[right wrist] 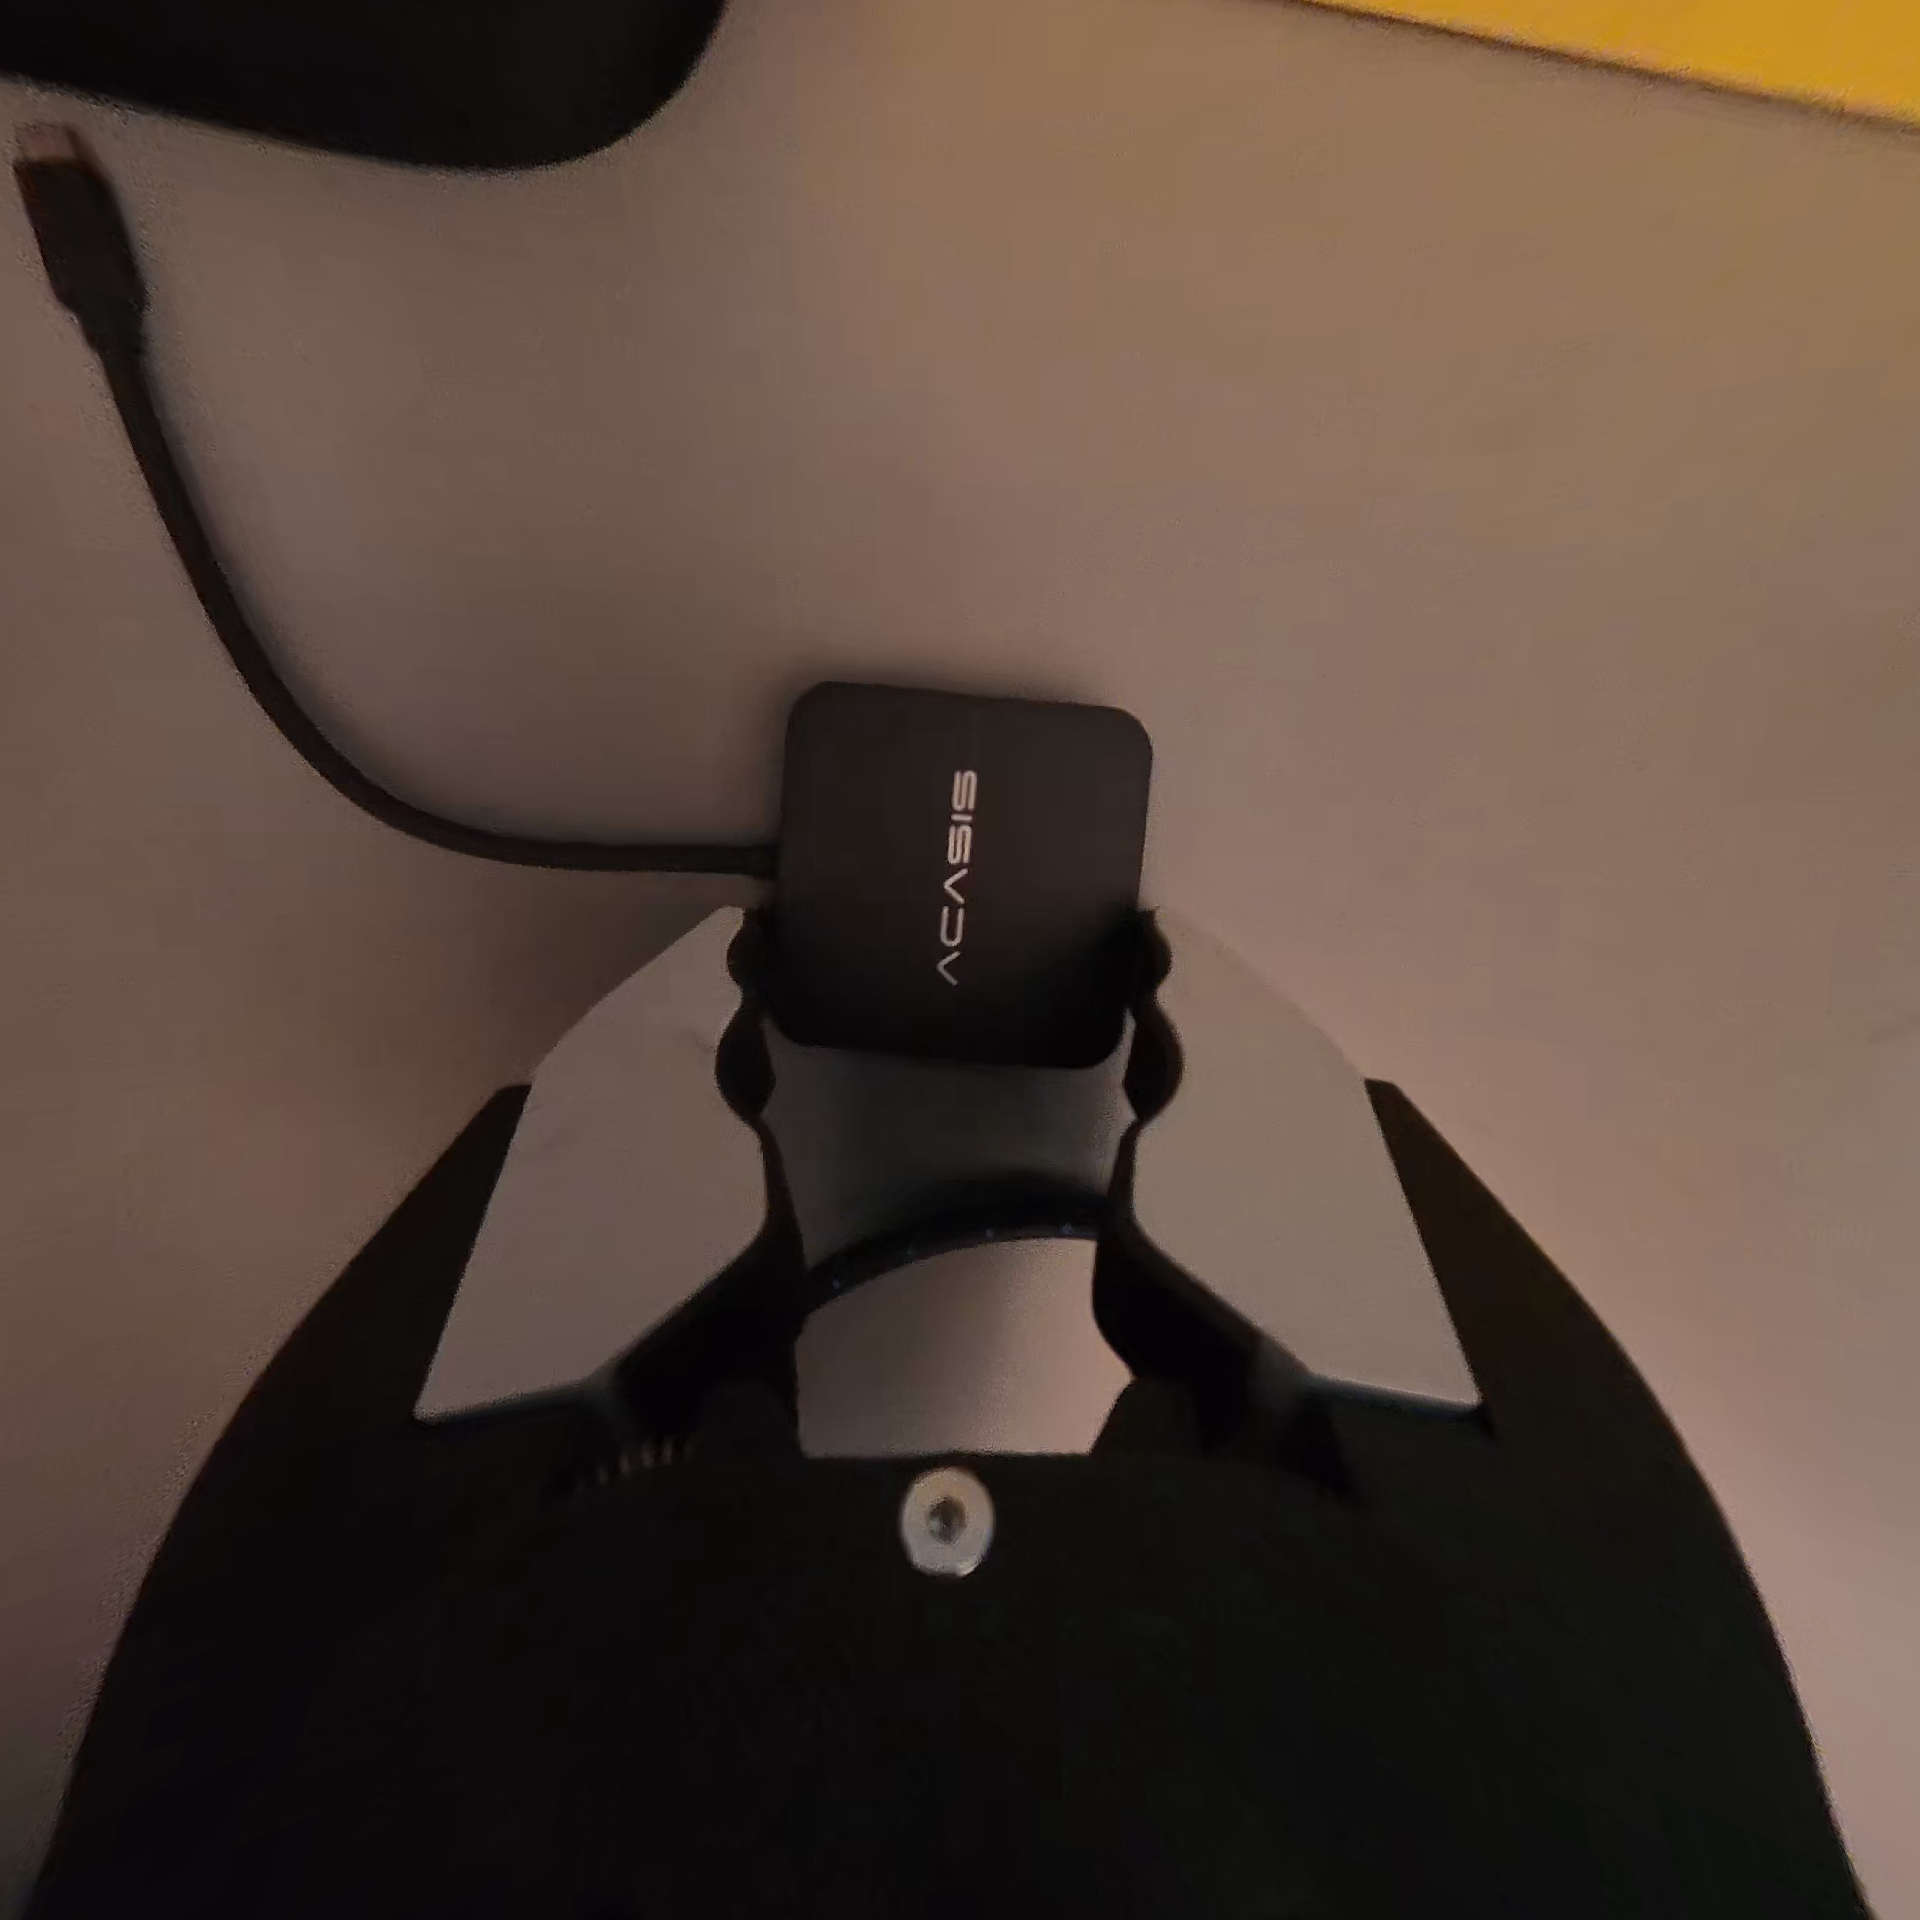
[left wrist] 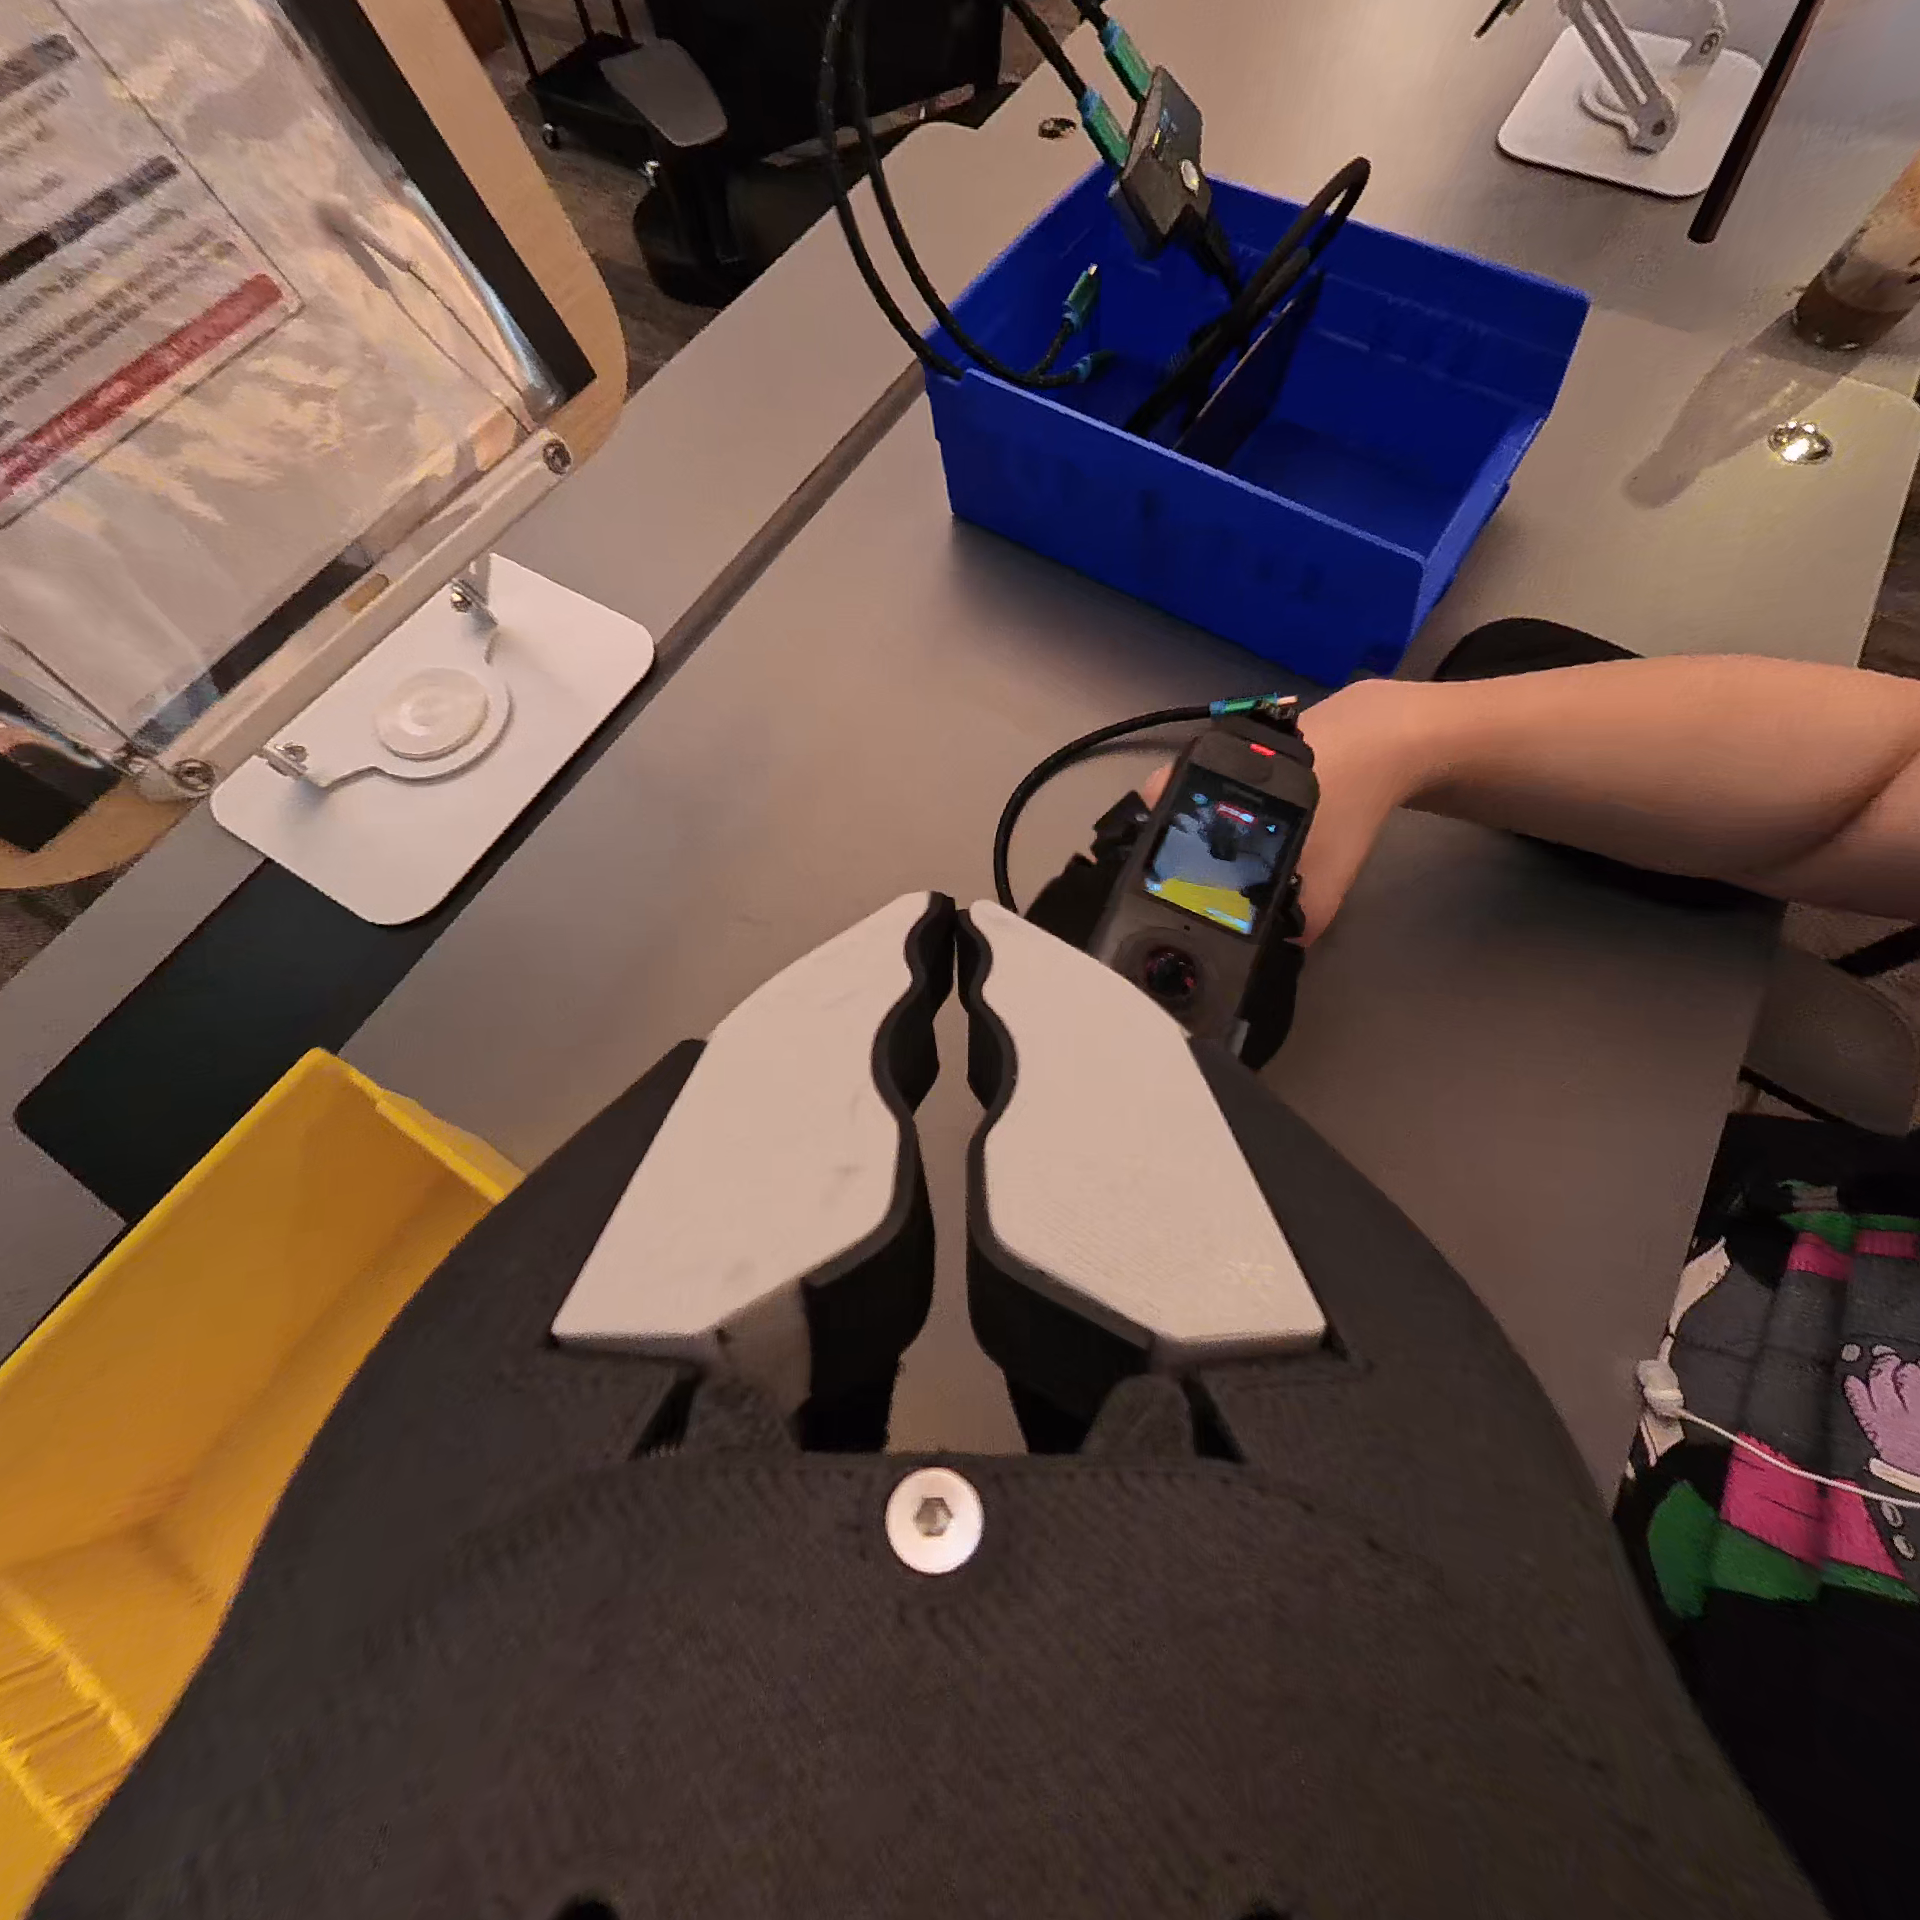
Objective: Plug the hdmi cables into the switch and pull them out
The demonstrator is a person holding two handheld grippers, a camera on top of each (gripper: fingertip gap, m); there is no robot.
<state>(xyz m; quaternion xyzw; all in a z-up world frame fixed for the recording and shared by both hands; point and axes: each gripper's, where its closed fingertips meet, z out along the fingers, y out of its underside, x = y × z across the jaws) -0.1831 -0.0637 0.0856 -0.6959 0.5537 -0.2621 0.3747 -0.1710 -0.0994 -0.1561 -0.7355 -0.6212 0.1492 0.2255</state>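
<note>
My right gripper (right wrist: 945, 925) is shut on a small black square switch (right wrist: 966, 831) that lies flat on the grey table. One finger presses on each side of it. Its braided black cable (right wrist: 208, 582) curves left to a free plug (right wrist: 62, 187). My left gripper (left wrist: 954, 914) is shut and empty above the table. The camera on the right gripper (left wrist: 1226, 862) shows just right of it, held by a hand. A second dark box (left wrist: 1164, 156) with two teal-plug cables in it stands over the blue bin (left wrist: 1195, 520).
A yellow bin (left wrist: 156, 1299) sits at the near left and also shows in the right wrist view (right wrist: 1714, 52). A clear sign stand on a white base (left wrist: 436, 748) is at the left. A forearm (left wrist: 1610, 769) reaches in from the right. A cup (left wrist: 1860, 270) stands far right.
</note>
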